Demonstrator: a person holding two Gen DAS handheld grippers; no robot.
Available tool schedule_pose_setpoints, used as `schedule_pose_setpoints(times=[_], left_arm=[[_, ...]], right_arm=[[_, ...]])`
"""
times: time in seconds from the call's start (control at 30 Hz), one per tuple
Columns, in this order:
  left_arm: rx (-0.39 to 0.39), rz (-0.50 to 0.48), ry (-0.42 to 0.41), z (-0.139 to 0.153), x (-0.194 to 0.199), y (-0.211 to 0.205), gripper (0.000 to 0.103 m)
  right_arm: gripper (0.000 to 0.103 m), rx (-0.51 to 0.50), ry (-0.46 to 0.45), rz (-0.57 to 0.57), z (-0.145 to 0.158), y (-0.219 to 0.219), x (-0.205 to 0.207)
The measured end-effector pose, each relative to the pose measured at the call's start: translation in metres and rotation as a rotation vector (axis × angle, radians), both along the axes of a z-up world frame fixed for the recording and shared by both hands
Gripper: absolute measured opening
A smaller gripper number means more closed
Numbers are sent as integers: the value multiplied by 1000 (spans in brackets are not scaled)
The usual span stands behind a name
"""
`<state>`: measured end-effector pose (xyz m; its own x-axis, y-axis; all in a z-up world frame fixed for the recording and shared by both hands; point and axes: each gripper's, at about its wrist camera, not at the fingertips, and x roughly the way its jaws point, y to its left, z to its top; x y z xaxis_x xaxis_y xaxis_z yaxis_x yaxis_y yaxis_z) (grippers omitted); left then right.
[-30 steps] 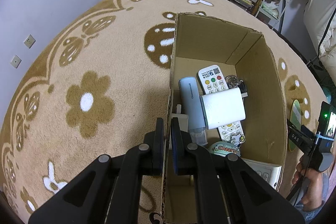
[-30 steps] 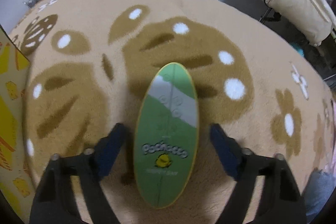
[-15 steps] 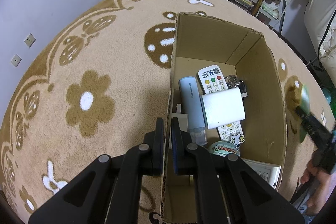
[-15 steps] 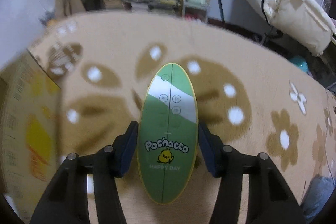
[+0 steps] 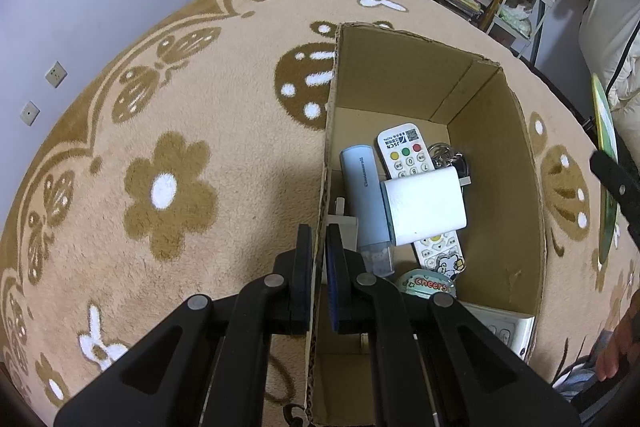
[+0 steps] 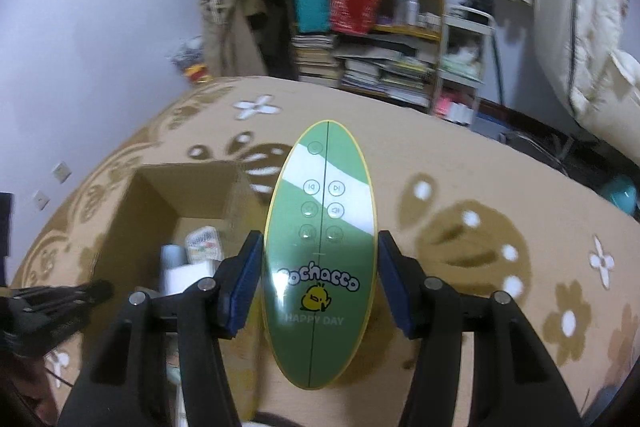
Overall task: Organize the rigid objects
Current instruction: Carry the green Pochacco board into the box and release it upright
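Note:
My right gripper [image 6: 320,267] is shut on a green oval Pochacco device [image 6: 320,247] and holds it up in the air, to the right of an open cardboard box [image 6: 160,195]. The device also shows edge-on at the right of the left wrist view [image 5: 604,147]. My left gripper [image 5: 319,259] is shut on the box's left wall [image 5: 326,155]. In the box lie a white remote [image 5: 404,155], a blue-grey case [image 5: 362,187], a white block [image 5: 424,205], keys [image 5: 448,155] and a "Cheers" tin [image 5: 428,283].
The box stands on a beige flowered carpet [image 5: 168,187]. A cluttered shelf [image 6: 380,27] with books and bags lines the far wall. White bedding [image 6: 592,47] lies at the right. A white power strip [image 5: 504,327] sits in the box's near corner.
My right gripper has closed on the green device, lifted it off the carpet and swung left toward the box. My left gripper has kept its hold on the box wall.

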<state>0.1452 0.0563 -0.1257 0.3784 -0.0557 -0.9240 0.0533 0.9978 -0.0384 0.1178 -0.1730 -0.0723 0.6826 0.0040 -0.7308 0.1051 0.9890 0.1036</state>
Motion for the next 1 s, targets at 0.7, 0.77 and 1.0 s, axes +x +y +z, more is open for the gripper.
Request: schedule_pose_setpoints(times=[0.7, 0.77, 1.0], left_arm=[[-4, 14, -5, 0, -2, 0, 7], [-3, 13, -6, 0, -3, -1, 7], [-6, 10, -11, 1, -4, -1, 8]], right_arm=[[60, -17, 53, 223, -13, 97, 41], [60, -9, 66, 229, -20, 98, 43], [60, -58, 60, 257, -25, 102, 36]])
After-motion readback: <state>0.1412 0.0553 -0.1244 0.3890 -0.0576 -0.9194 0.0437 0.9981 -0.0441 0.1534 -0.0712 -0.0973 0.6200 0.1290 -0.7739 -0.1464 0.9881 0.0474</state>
